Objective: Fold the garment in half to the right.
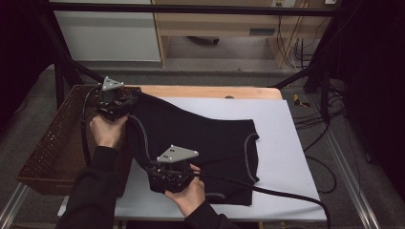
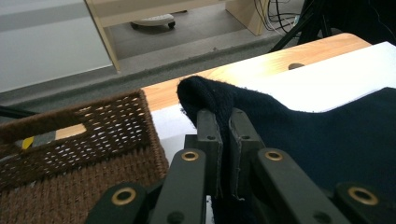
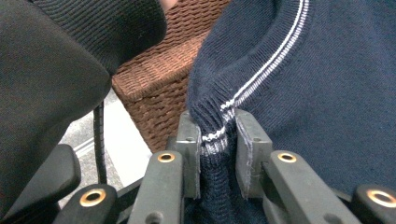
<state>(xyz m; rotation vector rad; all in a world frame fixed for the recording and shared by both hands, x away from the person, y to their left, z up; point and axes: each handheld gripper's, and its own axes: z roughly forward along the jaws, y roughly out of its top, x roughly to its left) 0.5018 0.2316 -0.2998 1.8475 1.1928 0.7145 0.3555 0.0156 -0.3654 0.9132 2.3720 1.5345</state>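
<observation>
A dark navy knit sweater [image 1: 200,136] with thin white stripes lies spread over the white sheet [image 1: 286,143] on the table. My left gripper [image 1: 114,98] is at the sweater's far left corner, beside the basket, shut on a bunched fold of the sweater [image 2: 205,95]. My right gripper [image 1: 172,174] is at the near left edge, shut on the ribbed, striped hem of the sweater [image 3: 217,133]. In the right gripper view the sweater [image 3: 327,93] hangs up and to the right from the jaws.
A brown wicker basket [image 1: 57,143] stands at the table's left edge, close to both grippers [image 2: 84,135] [image 3: 159,70]. The wooden table edge [image 1: 215,91] runs along the back. Black cables trail from the grippers across the sheet's front right.
</observation>
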